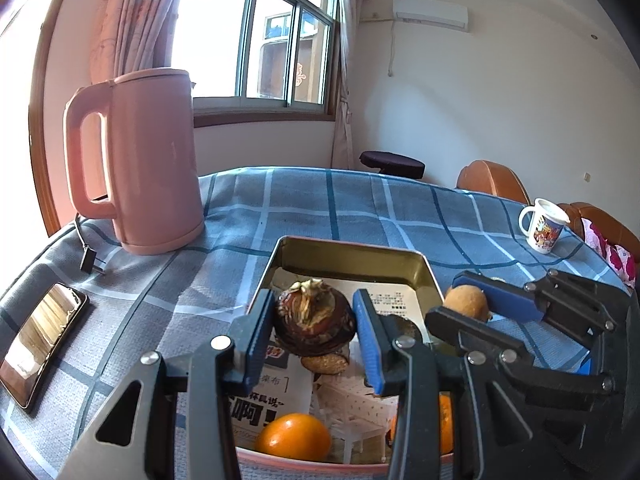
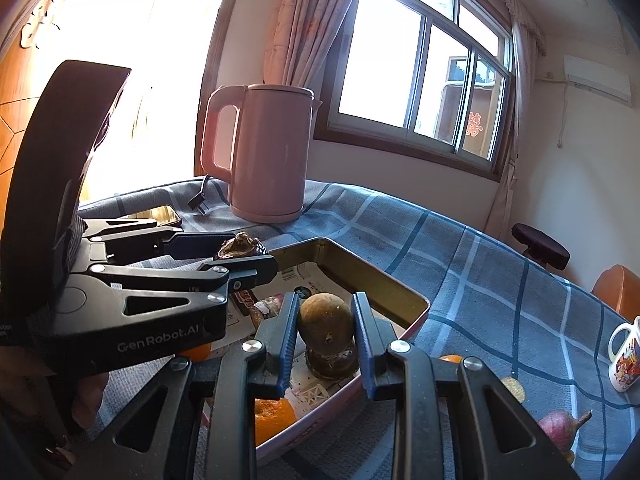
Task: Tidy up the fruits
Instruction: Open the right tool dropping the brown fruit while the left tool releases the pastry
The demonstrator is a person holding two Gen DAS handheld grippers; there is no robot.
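Fruits sit in both your claws, each held above the open tin point(image 1: 424, 276) on the desk point(image 1: 320, 200). In the left wrist view, your left claw point(image 1: 314, 322) is clamped on a dark, reddish-brown fruit point(image 1: 314, 316) with a dried crown on top, its blue pads point(image 1: 366, 332) pressed against both sides. Nearest you, at 6 o'clock under that claw, an orange point(image 1: 294, 436) lies in the tin on printed paper point(image 1: 260, 400), and a second orange point(image 1: 445, 424) shows partly behind the claw's right finger. At 3 o'clock your right claw point(image 1: 466, 304) comes in from the side, closed on a tan round fruit point(image 1: 466, 302) over the tin's right rim.

In the right wrist view, that tan fruit fills the gap between the right claw's pads, with another dark fruit point(image 2: 332, 362) in the tin right below it. Towards 4 o'clock a red pear-shaped fruit point(image 2: 560, 428) lies on the blue checked cloth outside the tin.

Farther off, a phone point(image 1: 44, 340) lies at 9 o'clock, a pink kettle point(image 1: 148, 160) stands at 11 o'clock, and a printed mug point(image 1: 542, 226) stands at 2 o'clock near the desk's far edge.
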